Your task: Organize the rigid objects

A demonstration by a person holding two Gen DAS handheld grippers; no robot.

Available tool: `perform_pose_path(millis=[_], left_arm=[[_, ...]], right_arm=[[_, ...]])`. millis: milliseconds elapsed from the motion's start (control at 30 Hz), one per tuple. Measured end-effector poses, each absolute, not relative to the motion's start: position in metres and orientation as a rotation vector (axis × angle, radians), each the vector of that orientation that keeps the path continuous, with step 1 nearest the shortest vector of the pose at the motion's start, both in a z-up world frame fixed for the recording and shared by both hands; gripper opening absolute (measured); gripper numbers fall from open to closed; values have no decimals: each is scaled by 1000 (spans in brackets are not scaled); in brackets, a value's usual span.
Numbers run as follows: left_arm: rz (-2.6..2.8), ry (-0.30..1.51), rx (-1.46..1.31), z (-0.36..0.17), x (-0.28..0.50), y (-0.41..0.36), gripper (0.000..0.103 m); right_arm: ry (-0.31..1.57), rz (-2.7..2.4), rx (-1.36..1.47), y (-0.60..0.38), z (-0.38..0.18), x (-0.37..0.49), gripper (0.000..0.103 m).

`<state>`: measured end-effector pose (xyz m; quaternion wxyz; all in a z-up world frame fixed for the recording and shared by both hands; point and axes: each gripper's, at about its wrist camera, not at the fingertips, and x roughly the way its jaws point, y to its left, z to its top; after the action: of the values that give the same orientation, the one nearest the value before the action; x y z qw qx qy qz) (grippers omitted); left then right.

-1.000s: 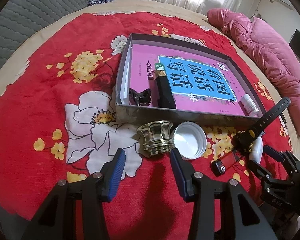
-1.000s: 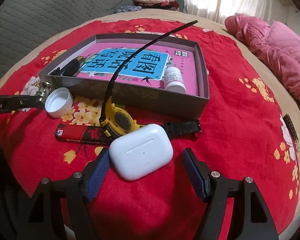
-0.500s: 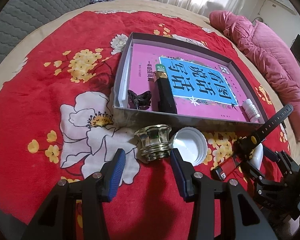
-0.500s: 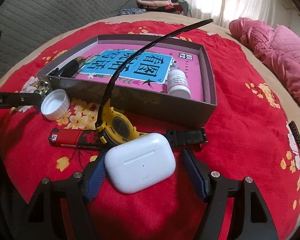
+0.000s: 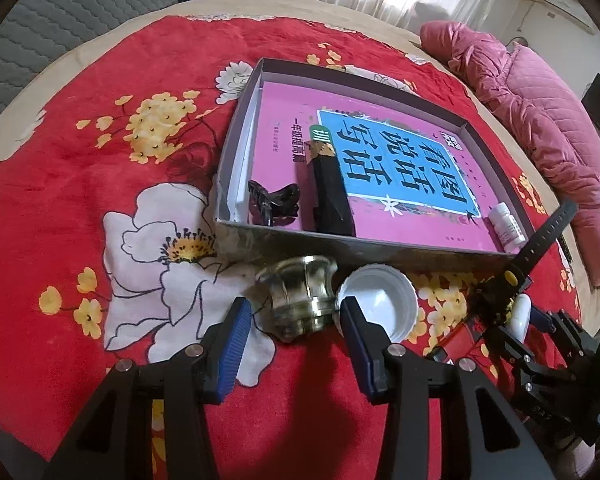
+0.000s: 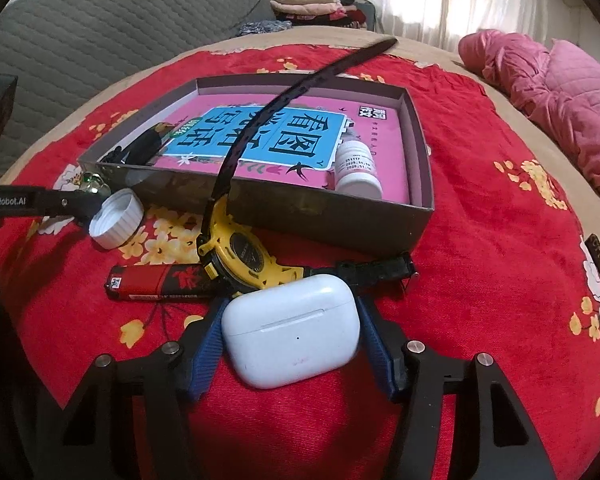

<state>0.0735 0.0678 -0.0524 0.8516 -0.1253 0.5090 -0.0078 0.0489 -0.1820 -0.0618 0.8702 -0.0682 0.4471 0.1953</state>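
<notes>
Grey tray (image 5: 340,246) with pink book (image 5: 380,168), hair claw (image 5: 274,202), white bottle (image 6: 358,170).

Right gripper (image 6: 290,338) fingers closed onto earbud case (image 6: 291,335).

The left gripper (image 5: 296,330) stands open around a brass-coloured knob (image 5: 302,300) on the red flowered blanket (image 5: 100,160); a white cap (image 5: 380,304) touches the knob at 3 o'clock; the grey box (image 5: 340,246) at 12 o'clock holds a pink book (image 5: 380,152), a hair clip (image 5: 274,202), a black stick (image 5: 330,196) and a white bottle (image 5: 508,228).
</notes>
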Motion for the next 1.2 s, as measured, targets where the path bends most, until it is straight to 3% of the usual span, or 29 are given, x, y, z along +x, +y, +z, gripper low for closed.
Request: perform_pose_path(millis=[300,433,1200], left_arm=[[-30,1068,-321,-57,81,75,46],[-42,1066,-352,-59,79,76,37],[-72,1049,-347,-53,63,75,37]], right_arm=[[937,419,-82,-190,-61,50,64],[937,422,-71,-190,-60,50,64],[931,432,53,-207,-54,48,64]])
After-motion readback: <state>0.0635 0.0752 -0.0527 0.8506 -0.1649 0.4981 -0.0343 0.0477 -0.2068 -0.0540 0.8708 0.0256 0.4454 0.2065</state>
